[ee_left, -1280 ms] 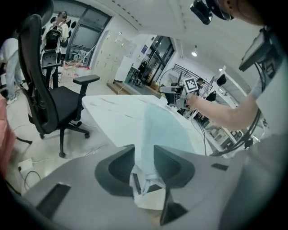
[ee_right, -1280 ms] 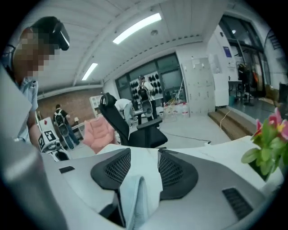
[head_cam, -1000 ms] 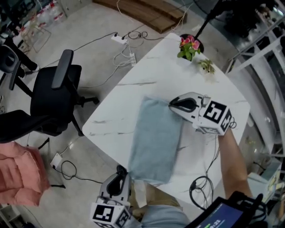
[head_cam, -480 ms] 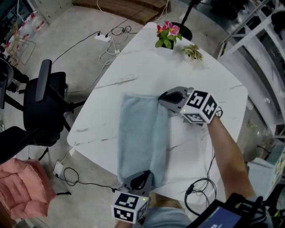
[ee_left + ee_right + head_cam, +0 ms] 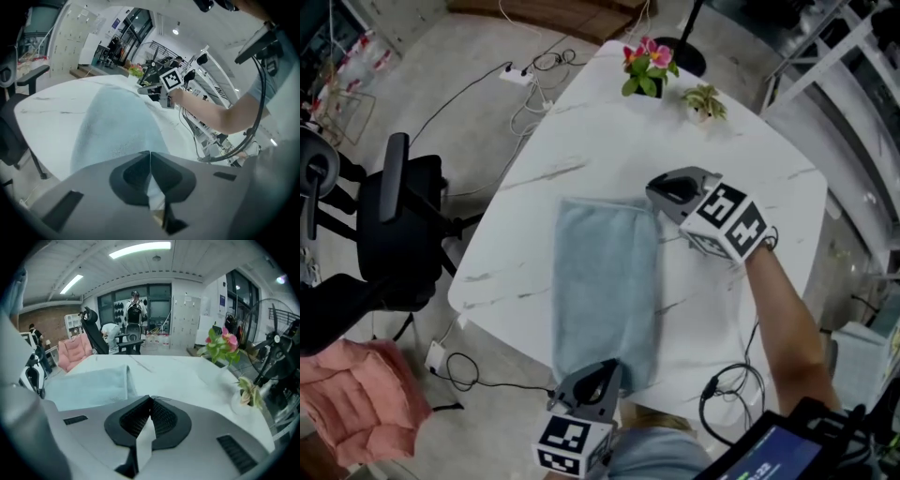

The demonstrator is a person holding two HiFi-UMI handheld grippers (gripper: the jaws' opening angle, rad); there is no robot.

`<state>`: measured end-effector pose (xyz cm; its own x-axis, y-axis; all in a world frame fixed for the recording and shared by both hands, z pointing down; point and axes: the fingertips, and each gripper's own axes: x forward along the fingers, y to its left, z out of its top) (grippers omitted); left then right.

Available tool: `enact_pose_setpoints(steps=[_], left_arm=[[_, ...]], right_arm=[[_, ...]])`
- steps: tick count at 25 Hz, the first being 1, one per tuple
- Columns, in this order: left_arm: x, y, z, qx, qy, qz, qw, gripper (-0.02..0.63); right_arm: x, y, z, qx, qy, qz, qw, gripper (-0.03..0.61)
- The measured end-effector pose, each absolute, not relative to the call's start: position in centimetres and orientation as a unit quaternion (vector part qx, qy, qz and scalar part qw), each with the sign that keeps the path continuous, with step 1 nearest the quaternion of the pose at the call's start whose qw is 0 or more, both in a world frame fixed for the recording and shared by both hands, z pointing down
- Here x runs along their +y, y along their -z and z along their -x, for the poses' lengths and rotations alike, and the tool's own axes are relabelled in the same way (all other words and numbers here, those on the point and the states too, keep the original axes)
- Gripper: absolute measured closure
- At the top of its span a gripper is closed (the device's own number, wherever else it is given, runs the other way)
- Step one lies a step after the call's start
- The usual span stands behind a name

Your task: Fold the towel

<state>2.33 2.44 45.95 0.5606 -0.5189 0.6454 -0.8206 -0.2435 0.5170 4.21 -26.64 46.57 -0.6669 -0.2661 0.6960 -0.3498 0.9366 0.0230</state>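
**Two Grippers Pinching One Blue Towel**

Far left, off on the floor at nine o'clock from the table: a black chair (image 5: pixel 398 220). Lower down, near eight o'clock: a pink cushion (image 5: pixel 356 403).

Next, at six o'clock on the white table (image 5: pixel 722 159): the left gripper (image 5: pixel 609 367). Pressed tight together, pinching the near edge of the towel (image 5: pixel 605 281), close to its right-hand corner.

In the middle of the table: the light blue towel itself. Flat on the top, long and thin, running from six o'clock up toward twelve. Bare white table all round it.

Then, at one o'clock from the towel's middle: the right gripper (image 5: pixel 654 191). Also squeezed together, nipping the far right corner of the towel. Behind it, a bare arm (image 5: pixel 787 319) reaching back toward five o'clock.

Up at twelve o'clock, by the far edge of the table: pink flowers (image 5: pixel 645 64) with green leaves. Just to their right, near one o'clock: a small plant (image 5: pixel 705 98). Both well apart from the towel.
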Motion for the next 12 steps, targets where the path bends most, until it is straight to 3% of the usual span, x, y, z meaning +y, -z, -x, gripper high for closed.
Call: enact_pose_setpoints(steps=[6, 12], left_arm=[[4.4, -46.6, 2.6, -0.469, -0.199, -0.738, 0.443, 0.604], [3.8, -48.7, 3.4, -0.437, -0.262, -0.753, 0.417, 0.606]], right_arm=[[-21.5, -44.8, -2.0, -0.927, 0.019, -0.102, 0.362, 0.558], [-20.6, -48.6, -1.3, -0.901, 0.027, -0.089, 0.424, 0.56]])
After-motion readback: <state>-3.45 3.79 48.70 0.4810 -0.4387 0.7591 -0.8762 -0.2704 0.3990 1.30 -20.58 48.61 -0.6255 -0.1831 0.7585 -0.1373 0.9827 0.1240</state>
